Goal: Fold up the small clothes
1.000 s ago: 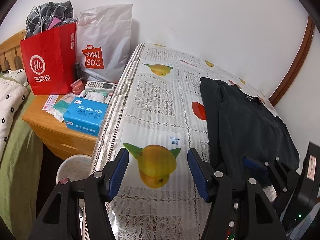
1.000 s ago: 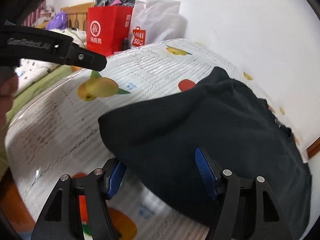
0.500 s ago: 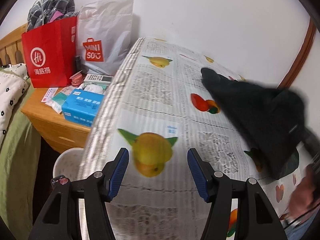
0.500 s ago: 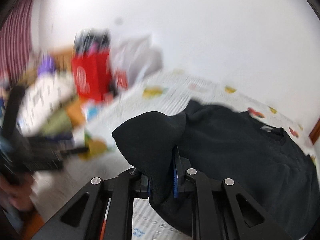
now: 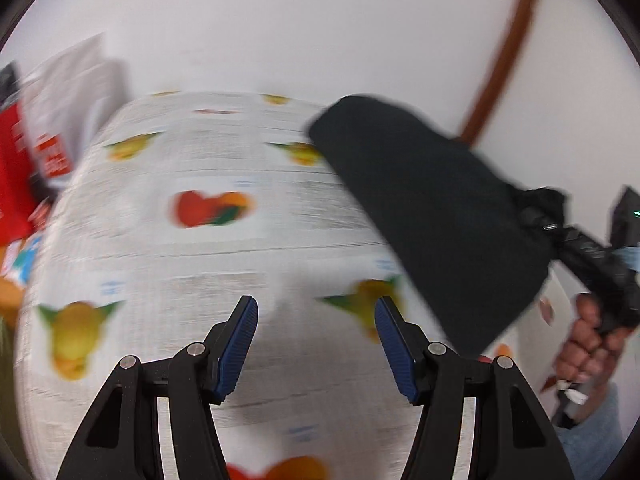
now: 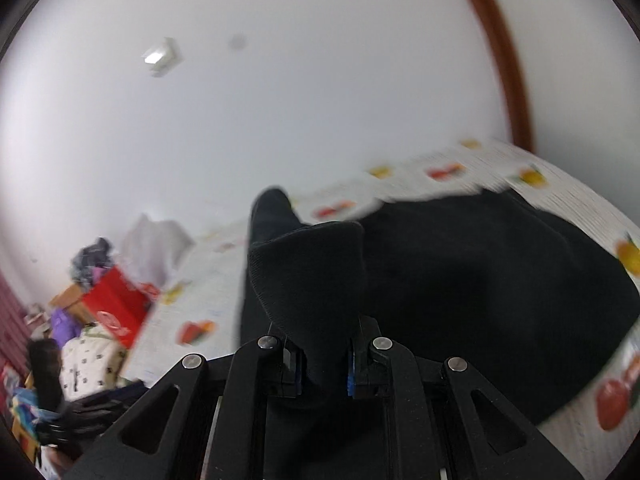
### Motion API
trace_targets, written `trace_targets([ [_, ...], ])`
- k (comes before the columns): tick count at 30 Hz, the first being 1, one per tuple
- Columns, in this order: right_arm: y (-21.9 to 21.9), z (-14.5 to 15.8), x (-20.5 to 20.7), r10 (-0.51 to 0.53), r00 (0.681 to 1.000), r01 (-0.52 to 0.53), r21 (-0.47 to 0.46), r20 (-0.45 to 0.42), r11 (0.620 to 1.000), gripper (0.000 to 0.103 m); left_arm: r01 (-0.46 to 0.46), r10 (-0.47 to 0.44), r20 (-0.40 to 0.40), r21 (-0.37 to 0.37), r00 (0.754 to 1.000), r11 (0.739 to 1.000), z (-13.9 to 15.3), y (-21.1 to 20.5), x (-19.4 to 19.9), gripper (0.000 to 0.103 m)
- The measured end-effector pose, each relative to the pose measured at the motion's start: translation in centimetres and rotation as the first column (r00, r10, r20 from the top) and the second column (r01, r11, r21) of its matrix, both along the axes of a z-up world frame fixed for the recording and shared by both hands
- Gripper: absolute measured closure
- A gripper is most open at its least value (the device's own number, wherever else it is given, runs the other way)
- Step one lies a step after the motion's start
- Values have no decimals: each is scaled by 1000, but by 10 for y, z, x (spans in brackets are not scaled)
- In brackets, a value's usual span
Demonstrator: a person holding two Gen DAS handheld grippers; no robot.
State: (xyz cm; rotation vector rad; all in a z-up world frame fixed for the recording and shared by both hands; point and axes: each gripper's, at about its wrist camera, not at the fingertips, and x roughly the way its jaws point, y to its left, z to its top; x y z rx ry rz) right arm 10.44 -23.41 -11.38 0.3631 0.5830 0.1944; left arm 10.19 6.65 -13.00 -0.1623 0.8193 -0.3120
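A black garment (image 6: 460, 280) lies on the fruit-print tablecloth (image 5: 200, 272), with one edge lifted. My right gripper (image 6: 318, 364) is shut on that lifted black fabric and holds it up over the rest of the garment. In the left wrist view the raised garment (image 5: 432, 220) hangs at the right, held by the right gripper (image 5: 536, 216) in a hand. My left gripper (image 5: 316, 344) is open and empty above the bare tablecloth, left of the garment.
A red paper bag (image 6: 116, 308) and a white plastic bag (image 5: 76, 92) stand beyond the table's left end. A white wall with a brown wooden trim (image 5: 504, 52) runs behind the table. Both views are motion-blurred.
My right gripper shut on the garment's edge and lifted it up and over towards the right. My left gripper stayed open and swung right across the tablecloth.
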Motion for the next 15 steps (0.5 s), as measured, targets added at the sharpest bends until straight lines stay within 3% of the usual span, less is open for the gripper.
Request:
trace_targets([
  [5,-27,-42,10,18,992,-15,23,-129,1000,88,148,-148,-26,8,989,989,-9,-63,-3,42],
  [11,-40,-40,0,71,993,-67,37,-97,997,80,245,-243,-50,40,969,969,-22,-111,-11,35],
  [15,-41,-37,8,106,990,-100,66,-94,993,75,263,-257,-80,73,963,962,-31,-132,-7,35],
])
